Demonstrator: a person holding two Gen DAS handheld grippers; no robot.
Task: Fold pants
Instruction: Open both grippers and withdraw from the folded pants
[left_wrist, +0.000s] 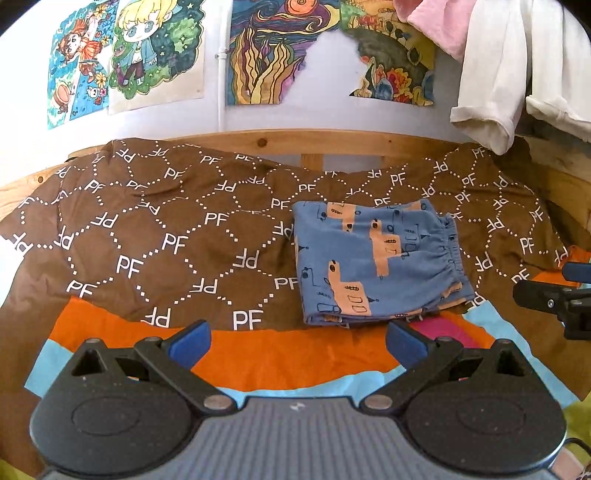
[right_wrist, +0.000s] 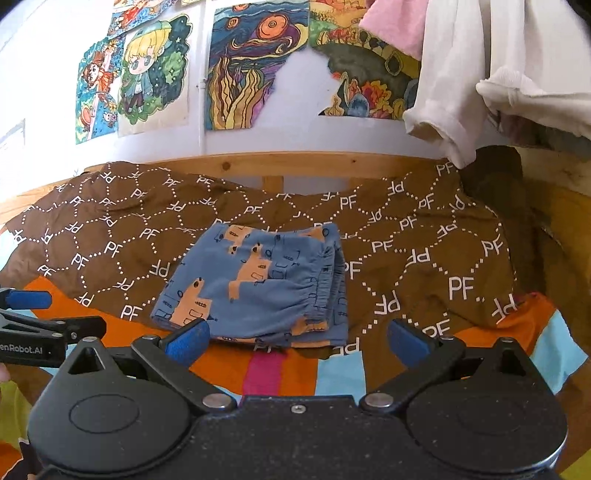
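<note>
Brown bedspread (left_wrist: 155, 236) carried the pants (left_wrist: 373, 262) folded compact (job looked finished) ahead of my left hand-held gripper (left_wrist: 297, 341) and right hand-held gripper (right_wrist: 297, 341), both wide open, empty.

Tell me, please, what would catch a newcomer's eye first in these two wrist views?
Probably the blue pants with orange shapes, lying folded into a compact stack on the brown PF-lettered cloth, their elastic waistband facing right. Next, the bright drawings taped to the pale wall behind the wooden rail. In front, the left gripper and right gripper are both open, holding nothing.
</note>
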